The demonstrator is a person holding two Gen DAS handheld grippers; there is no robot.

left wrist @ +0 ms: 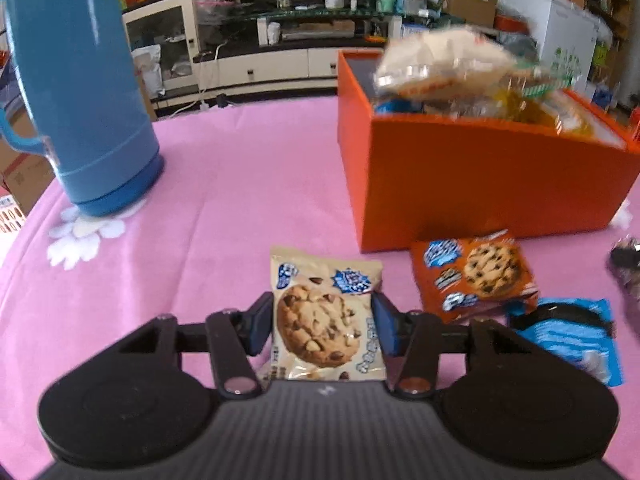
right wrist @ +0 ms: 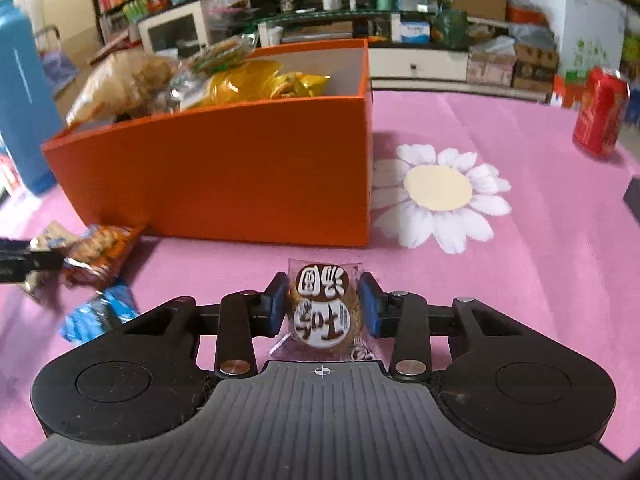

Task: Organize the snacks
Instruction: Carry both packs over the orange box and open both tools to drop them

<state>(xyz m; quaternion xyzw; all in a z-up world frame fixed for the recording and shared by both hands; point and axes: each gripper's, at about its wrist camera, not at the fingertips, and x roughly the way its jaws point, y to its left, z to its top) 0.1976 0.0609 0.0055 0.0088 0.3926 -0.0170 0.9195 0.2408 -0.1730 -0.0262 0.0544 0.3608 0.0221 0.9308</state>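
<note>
My left gripper [left wrist: 323,320] is shut on a cream cookie packet [left wrist: 326,316], low over the pink tablecloth. An orange cookie packet [left wrist: 476,274] and a blue packet [left wrist: 572,336] lie to its right. The orange box [left wrist: 480,184] stands beyond, heaped with snack bags [left wrist: 452,68]. My right gripper [right wrist: 324,308] is shut on a small clear packet with a round brown pastry [right wrist: 325,314], just in front of the orange box [right wrist: 224,180]. The orange packet [right wrist: 102,250] and the blue packet [right wrist: 100,312] show blurred at the left of the right wrist view.
A tall blue jug [left wrist: 84,92] stands at the left on the table. A red can [right wrist: 600,110] stands at the far right. The pink cloth [right wrist: 500,280] has white flower prints [right wrist: 440,192]. A TV cabinet [left wrist: 280,60] and shelves lie beyond the table.
</note>
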